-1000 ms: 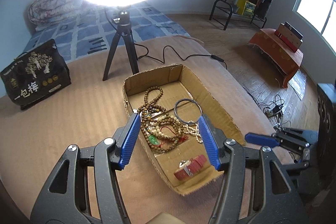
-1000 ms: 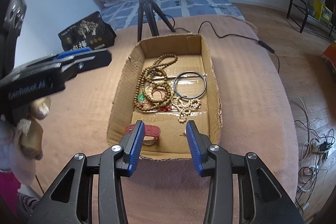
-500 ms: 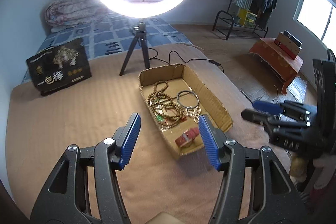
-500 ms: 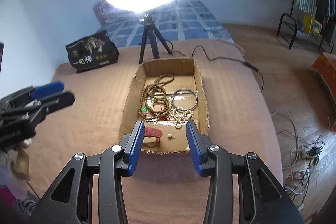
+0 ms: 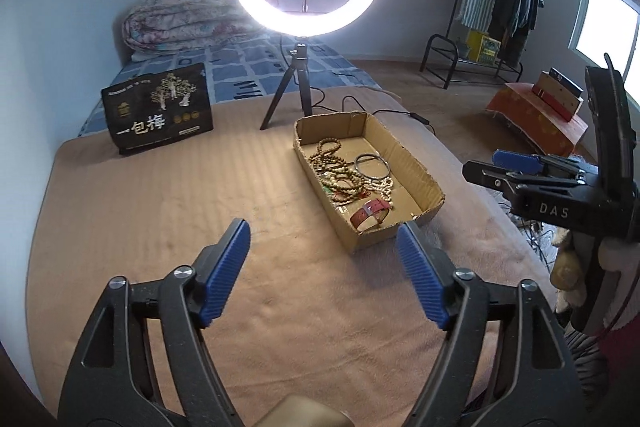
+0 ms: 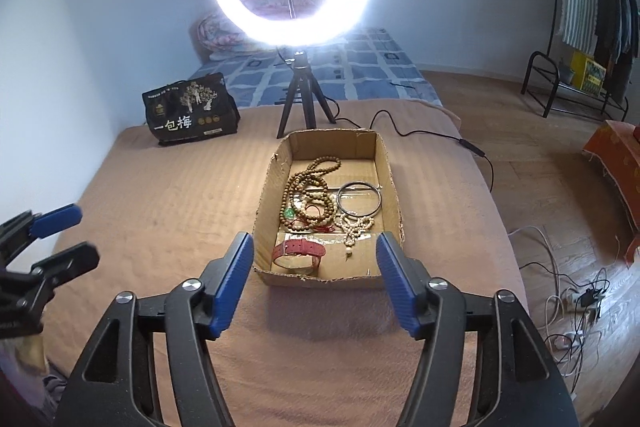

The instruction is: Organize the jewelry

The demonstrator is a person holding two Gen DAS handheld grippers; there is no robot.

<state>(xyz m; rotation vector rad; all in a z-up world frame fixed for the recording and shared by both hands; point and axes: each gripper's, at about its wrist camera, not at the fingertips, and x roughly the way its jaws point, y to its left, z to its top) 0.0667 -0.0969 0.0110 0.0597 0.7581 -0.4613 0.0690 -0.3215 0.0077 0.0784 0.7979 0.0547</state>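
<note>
On the bed: a shallow cardboard box (image 6: 394, 187) stood on the tan blanket (image 6: 168, 187), all the jewelry gathered in it, likely to keep pieces from scattering.
Contents: wooden bead strands (image 6: 310, 193), metal bangle (image 6: 359, 198), pale bead string (image 6: 354, 227), red watch strap (image 6: 298, 249) at the near end.
Left tongs (image 5: 322, 265): jaws opening, empty; box ahead to their right, apart.
Right tongs (image 6: 316, 275): jaws opening, empty; box's near end just beyond the tips, untouched.
</note>
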